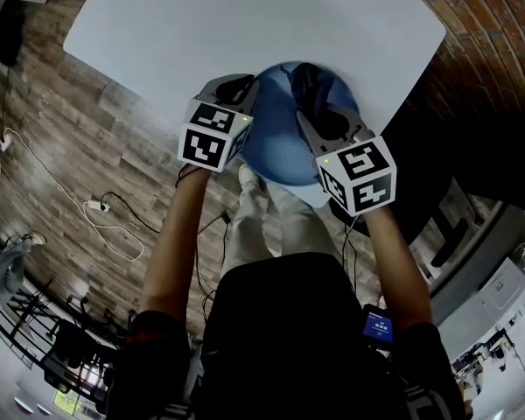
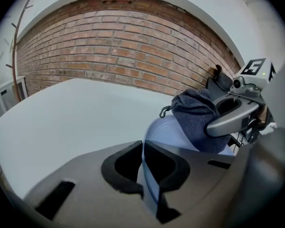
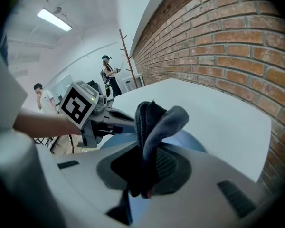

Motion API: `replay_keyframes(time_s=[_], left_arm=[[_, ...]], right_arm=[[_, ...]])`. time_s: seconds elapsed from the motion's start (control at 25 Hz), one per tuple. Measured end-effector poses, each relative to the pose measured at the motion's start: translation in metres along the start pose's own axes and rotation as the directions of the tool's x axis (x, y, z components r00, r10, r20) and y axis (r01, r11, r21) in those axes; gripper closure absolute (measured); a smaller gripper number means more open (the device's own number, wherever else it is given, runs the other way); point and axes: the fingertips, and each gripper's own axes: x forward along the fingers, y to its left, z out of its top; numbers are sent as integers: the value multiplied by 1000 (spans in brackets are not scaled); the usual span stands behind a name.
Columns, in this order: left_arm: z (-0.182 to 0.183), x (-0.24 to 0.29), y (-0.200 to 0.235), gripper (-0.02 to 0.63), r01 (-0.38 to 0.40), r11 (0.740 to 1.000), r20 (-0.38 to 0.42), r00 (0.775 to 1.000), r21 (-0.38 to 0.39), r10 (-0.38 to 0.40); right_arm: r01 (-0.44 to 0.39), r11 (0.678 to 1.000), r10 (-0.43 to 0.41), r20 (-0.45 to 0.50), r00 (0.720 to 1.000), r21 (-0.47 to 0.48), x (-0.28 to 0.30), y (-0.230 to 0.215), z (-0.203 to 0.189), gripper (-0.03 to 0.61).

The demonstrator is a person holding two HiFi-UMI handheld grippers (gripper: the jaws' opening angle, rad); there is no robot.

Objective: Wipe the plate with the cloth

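A blue plate (image 1: 280, 143) is held up off the white table (image 1: 245, 24) near its front edge. My left gripper (image 1: 238, 94) is shut on the plate's left rim; in the left gripper view the plate (image 2: 166, 132) stands edge-on between the jaws of my left gripper (image 2: 145, 175). My right gripper (image 1: 319, 112) is shut on a bunched dark grey cloth (image 1: 308, 86), which rests against the plate's face. In the right gripper view the cloth (image 3: 154, 127) sticks out of my right gripper (image 3: 145, 170), with the plate (image 3: 123, 139) behind it.
A brick wall (image 2: 123, 46) runs along the table's far right side. The table's right edge (image 3: 256, 141) lies close to the wall. Cables (image 1: 105, 217) trail over the wooden floor at the left. Two people (image 3: 109, 75) stand far off in the room.
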Motion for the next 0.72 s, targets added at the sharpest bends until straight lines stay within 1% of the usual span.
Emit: replay_keyframes(time_s=[0.24, 0.56, 0.72], left_arm=[[-1, -1, 1, 583, 0, 1000, 0, 1000, -4, 0], [-2, -3, 1, 586, 9, 999, 5, 1000, -37, -9], [-1, -4, 2, 587, 6, 999, 14, 1000, -36, -6]], right_arm=[[-5, 1000, 5, -8, 1000, -7, 2, 1, -1, 517], [-7, 1000, 6, -21, 1000, -8, 3, 1, -3, 517], [-6, 1000, 6, -28, 1000, -15, 4, 2, -4, 517]])
